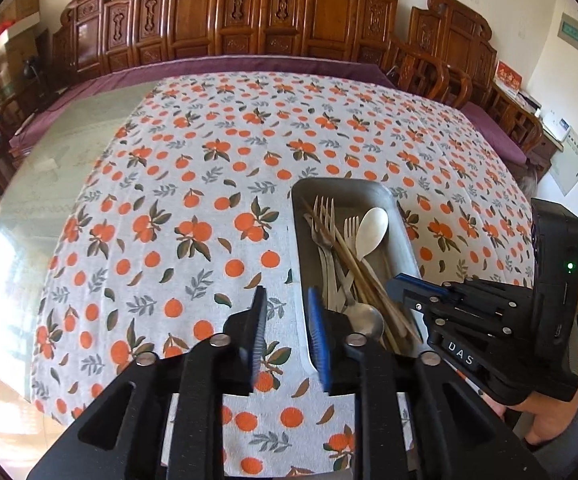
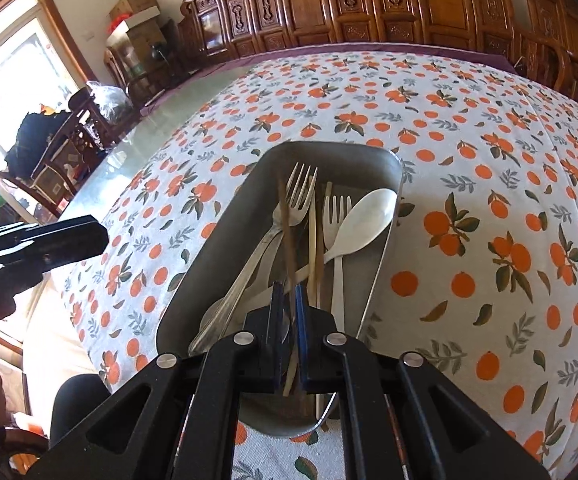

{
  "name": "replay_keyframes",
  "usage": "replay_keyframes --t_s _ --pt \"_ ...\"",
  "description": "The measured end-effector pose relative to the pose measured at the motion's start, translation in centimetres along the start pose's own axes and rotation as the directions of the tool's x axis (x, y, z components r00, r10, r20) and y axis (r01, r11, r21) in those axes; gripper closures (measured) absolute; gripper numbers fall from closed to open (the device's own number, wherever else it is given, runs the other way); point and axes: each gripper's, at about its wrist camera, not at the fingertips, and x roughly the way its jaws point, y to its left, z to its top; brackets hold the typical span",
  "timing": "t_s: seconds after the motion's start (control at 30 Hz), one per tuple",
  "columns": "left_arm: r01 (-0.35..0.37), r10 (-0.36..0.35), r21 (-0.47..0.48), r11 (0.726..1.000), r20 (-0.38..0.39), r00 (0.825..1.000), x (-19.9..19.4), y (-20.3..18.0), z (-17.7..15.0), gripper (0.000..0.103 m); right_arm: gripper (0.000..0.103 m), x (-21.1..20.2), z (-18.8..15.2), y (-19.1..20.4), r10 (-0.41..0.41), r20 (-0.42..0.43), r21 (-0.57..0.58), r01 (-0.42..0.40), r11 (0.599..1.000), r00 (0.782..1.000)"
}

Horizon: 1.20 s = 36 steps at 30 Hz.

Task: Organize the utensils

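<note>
Spreading across the bench [image 1: 69, 152]: an orange-print tablecloth [image 1: 217, 184], with a strip of bare glass showing along its left side. Backing the far edge: a row of carved wooden chairs [image 1: 249, 12]. Sitting on the cloth toward the near right: a grey metal tray [image 1: 403, 236], holding a jumble of utensils. Lying inside it: steel forks [image 2: 301, 188] with tines pointing away, a white plastic spoon [image 2: 365, 220] against the right wall, a white plastic fork [image 2: 337, 216] just beside it, several bamboo chopsticks [image 2: 313, 240] running lengthwise, and a steel spoon [image 1: 365, 320] with its bowl at the near end. Hovering over the cloth just left of the tray: the left gripper [image 1: 287, 316], blue-padded jaws apart and holding nothing. Reaching into the near end of the tray: the right gripper [image 2: 288, 300], jaws drawn close and clamping one dark chopstick [image 2: 285, 216], raised at an angle above the other utensils.
</note>
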Motion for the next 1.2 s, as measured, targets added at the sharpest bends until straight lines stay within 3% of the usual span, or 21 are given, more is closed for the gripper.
replay_keyframes --t_s 0.2,0.27,0.3,0.6,0.67,0.93,1.2 --pt "0.000 0.000 0.019 1.000 0.049 0.999 -2.4 -1.6 -0.2 0.061 0.081 -6.5 -0.3 -0.3 -0.033 0.122 -0.021 0.035 0.999 0.992" --pt "0.004 -0.006 0.028 1.000 0.071 0.997 -3.4 -2.4 -0.3 0.051 0.071 -8.9 -0.5 -0.5 -0.055 0.165 -0.021 0.060 0.998 0.985" --pt "0.006 -0.009 0.032 0.999 0.088 0.996 -4.1 -2.9 -0.4 0.044 0.069 -10.5 -0.7 -0.6 -0.066 0.192 -0.019 0.071 0.997 0.979" --pt "0.011 -0.023 0.056 0.998 0.223 0.975 -9.8 -6.7 -0.7 0.013 0.046 -21.7 -2.7 -1.2 -0.174 0.360 0.017 0.180 0.984 0.916" --pt "0.008 -0.023 0.058 0.998 0.254 0.967 -11.2 -7.4 -0.7 0.011 0.032 -23.6 -3.0 -1.2 -0.198 0.392 0.033 0.201 0.979 0.899" --pt "-0.022 -0.002 0.067 0.997 0.333 0.943 -15.6 -9.6 -1.1 0.008 0.005 -29.4 -4.3 -0.9 -0.275 0.481 0.082 0.269 0.960 0.833" --pt "-0.056 0.031 0.058 0.997 0.369 0.929 -17.9 -10.5 -1.3 0.008 0.003 -32.0 -4.6 -0.1 -0.310 0.518 0.094 0.307 0.947 0.797"
